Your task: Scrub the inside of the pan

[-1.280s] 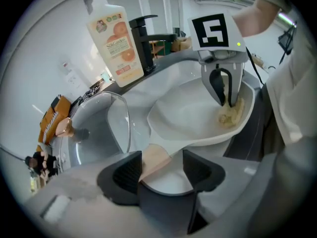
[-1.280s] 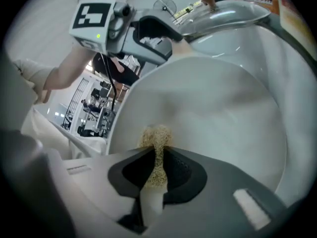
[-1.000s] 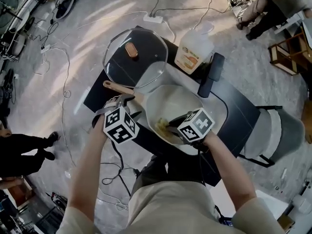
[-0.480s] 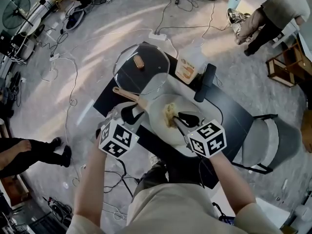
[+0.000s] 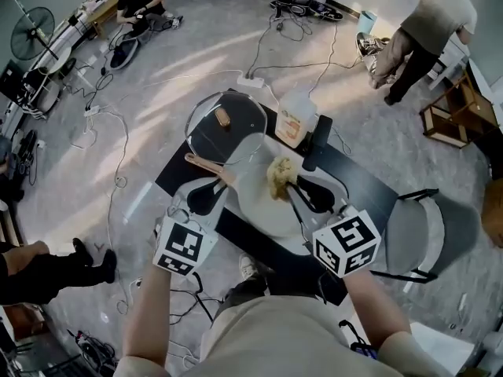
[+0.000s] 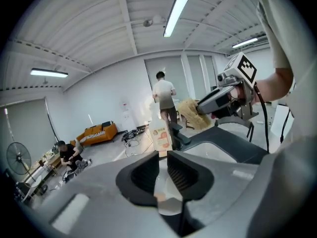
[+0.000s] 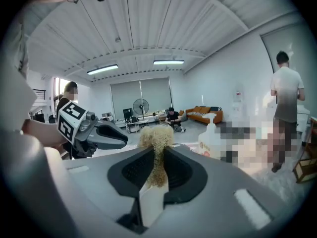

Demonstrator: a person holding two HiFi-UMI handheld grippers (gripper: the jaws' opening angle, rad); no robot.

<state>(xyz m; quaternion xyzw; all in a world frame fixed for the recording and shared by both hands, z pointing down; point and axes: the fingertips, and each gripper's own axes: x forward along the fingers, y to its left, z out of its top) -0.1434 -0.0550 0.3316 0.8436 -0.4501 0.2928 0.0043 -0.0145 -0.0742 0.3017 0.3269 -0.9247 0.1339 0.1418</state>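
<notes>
— Where is room left on the worktop [image 5: 371, 185]?
— Its right end is left bare, and the pan [image 5: 263, 210] is open from above, save where the scrubber [image 5: 279, 177] is held over its far side.
— What is found in the way?
— The far edge is taken up by the glass lid [image 5: 228, 128], the soap bottle [image 5: 296, 120] and a black bar [image 5: 317, 142]; the right side is closed off by a chair [image 5: 424, 230].

At the frame's centre, the pan [image 5: 251, 210] is seen with a pale, smooth, matt inside and a wood-toned handle [image 5: 206, 166]. The scrubber [image 5: 279, 177] is made of rough, straw-like fibre. Above left, the lid [image 5: 244, 138] is shown as clear, glossy glass. The table [image 5: 371, 187] is finished dark and matt.
</notes>
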